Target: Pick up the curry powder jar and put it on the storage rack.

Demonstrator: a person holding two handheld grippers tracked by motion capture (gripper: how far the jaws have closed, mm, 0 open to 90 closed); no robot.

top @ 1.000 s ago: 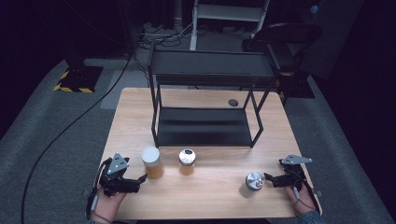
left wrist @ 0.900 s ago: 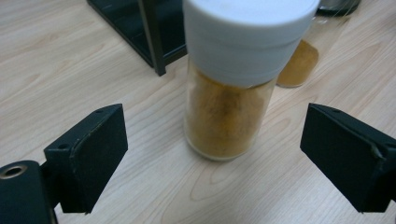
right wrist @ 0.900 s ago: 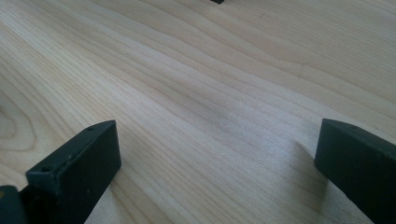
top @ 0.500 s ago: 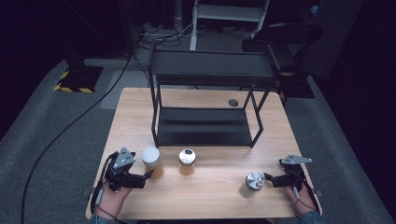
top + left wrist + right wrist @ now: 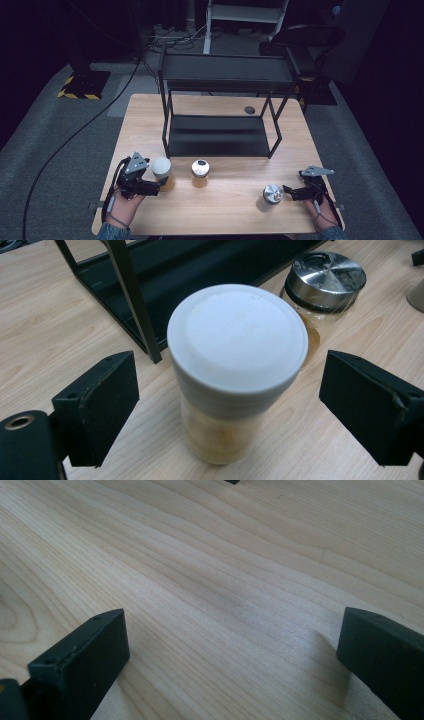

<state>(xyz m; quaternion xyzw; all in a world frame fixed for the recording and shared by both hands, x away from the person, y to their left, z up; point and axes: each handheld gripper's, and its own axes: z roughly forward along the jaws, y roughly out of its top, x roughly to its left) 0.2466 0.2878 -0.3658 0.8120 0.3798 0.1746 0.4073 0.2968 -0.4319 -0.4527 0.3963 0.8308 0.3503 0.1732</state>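
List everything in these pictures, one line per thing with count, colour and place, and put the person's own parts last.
Table: one, light wood, centre of the high view.
Shelf rack: one, black, two tiers, on the far half of the table.
White-lidded jar: one, amber contents, near left on the table, between the left gripper's open jaws.
Middle jar: one, metal lid, amber contents, right of the white-lidded jar.
Right jar: one, silver lid, near right, just left of the right gripper.
Round spot: one, dark, on the table's far right part; what it is I cannot tell.
Chair: one, black, behind the table.
Left gripper: one, black, open.
Right gripper: one, black, open, over bare wood.
Hands: two, at the near edge.
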